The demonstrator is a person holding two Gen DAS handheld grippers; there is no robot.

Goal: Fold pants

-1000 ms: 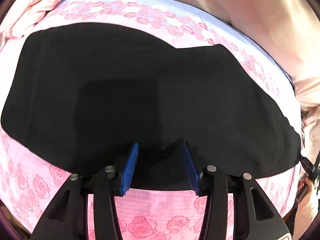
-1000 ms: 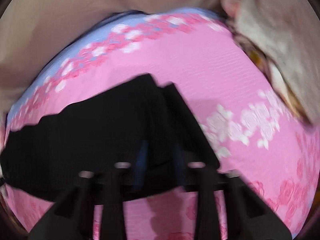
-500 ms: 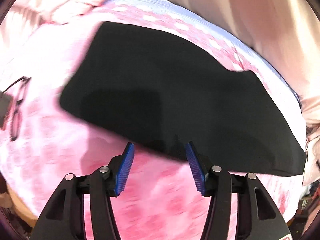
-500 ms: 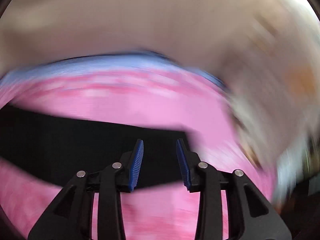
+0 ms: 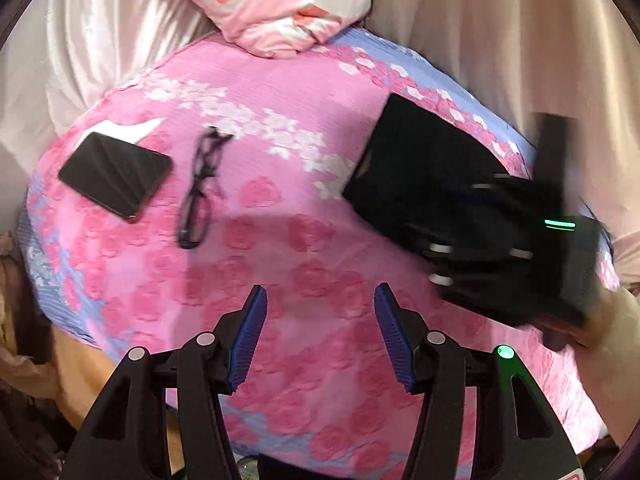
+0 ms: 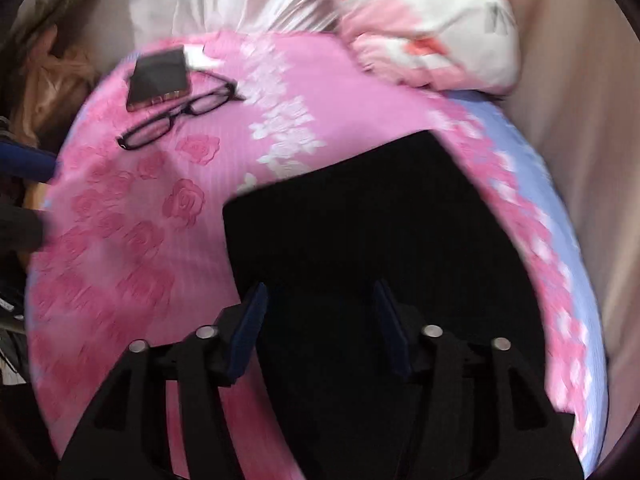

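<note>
Lay folded into a compact black rectangle on the bed: pants, directly ahead of and beneath the spread right fingers, holding nothing. Looked nearly finished, perhaps one last smoothing left. Hovered spread and empty over bare bedspread, left fingers, pants off to their right.

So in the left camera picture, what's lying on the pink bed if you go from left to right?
Flat black phone → thin black-framed glasses → folded black pants → the other black gripper, blurred.
</note>
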